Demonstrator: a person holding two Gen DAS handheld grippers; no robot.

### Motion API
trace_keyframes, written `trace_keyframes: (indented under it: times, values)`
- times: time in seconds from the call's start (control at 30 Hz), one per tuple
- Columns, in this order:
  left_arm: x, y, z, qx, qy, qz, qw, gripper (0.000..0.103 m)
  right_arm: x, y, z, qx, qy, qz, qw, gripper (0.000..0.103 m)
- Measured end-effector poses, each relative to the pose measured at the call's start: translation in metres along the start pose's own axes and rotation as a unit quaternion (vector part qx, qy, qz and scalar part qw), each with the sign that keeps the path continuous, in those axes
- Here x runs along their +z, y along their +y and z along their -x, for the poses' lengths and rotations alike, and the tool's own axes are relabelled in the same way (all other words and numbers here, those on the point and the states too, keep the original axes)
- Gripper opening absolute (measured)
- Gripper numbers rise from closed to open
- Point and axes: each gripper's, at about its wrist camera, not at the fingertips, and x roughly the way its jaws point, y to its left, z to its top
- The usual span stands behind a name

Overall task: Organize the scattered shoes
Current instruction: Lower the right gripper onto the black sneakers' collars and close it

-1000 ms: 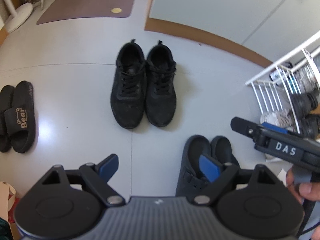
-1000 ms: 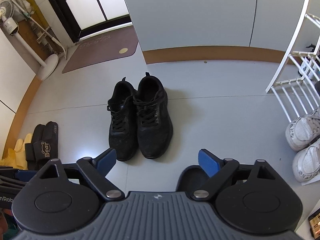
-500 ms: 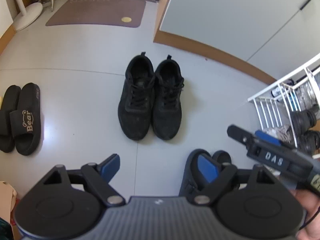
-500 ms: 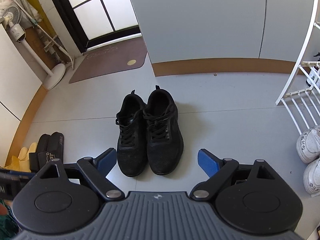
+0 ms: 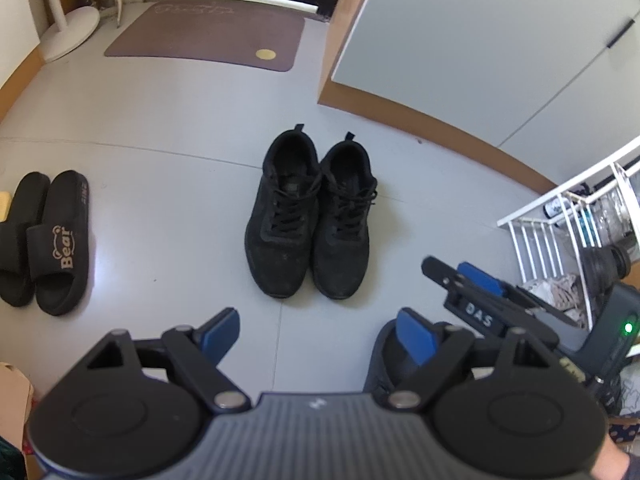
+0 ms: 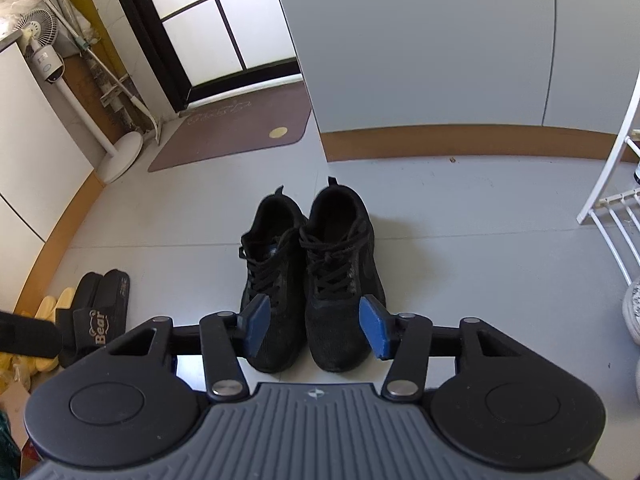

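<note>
Black sneakers (image 6: 312,280) partly hidden behind closing right claw (image 6: 316,326), nothing gripped, left claw (image 5: 316,334) wide open

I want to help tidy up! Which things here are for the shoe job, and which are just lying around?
For the job: black sneakers, black Bear slides, dark clogs, white sneakers, white shoe rack.

Just lying around: brown doormat, standing fan, yellow slippers.

Black lace-up mesh sneakers (image 6: 312,280): all black.
Black rubber slides (image 5: 44,240): gold "Bear" print.
Brown doormat (image 5: 208,38): yellow dot.
Glossy tiled floor (image 5: 160,128): pale grey.
White wire rack (image 5: 560,224): white.
Right tongs (image 6: 316,326): blue pads, black arms.
</note>
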Motion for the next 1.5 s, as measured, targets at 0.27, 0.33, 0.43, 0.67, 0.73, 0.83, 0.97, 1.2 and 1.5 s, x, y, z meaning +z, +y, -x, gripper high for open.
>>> trace_keyframes:
  times: [0.27,0.33,0.43,0.67,0.73,0.83,0.97,1.2,1.5]
  values:
    - [-0.001,0.013,-0.009,0.024,0.005,0.0,0.9997,0.087,0.007,0.014,-0.033,0.019,-0.026,0.003,0.999,0.055]
    - [0.0,0.016,-0.011,0.032,0.004,0.002,0.9995,0.087,0.008,0.014,-0.041,0.021,-0.033,0.005,0.999,0.055]
    - [0.002,0.02,-0.014,0.04,0.002,0.002,0.9992,0.087,0.011,0.012,-0.054,0.022,-0.042,0.007,0.999,0.055]
    - [0.009,0.033,-0.02,0.067,-0.009,0.018,0.9975,0.087,0.015,0.006,-0.084,0.024,-0.048,-0.002,0.999,0.055]
    - [0.012,0.037,-0.02,0.073,-0.014,0.024,0.9969,0.087,0.015,0.004,-0.092,0.024,-0.046,-0.006,0.999,0.055]
    - [0.017,0.045,-0.021,0.082,-0.018,0.039,0.9957,0.087,0.015,0.0,-0.109,0.023,-0.045,-0.011,0.999,0.055]
    - [0.022,0.049,-0.023,0.08,-0.017,0.055,0.9951,0.087,0.018,-0.003,-0.126,0.019,-0.048,-0.014,0.999,0.055]
    - [0.024,0.046,-0.029,0.086,-0.017,0.052,0.9948,0.086,0.023,-0.004,-0.161,0.011,-0.061,-0.026,0.998,0.055]
    - [0.024,0.073,-0.036,0.125,-0.013,0.072,0.9894,0.086,0.007,0.004,-0.191,-0.019,-0.09,-0.021,0.996,0.055]
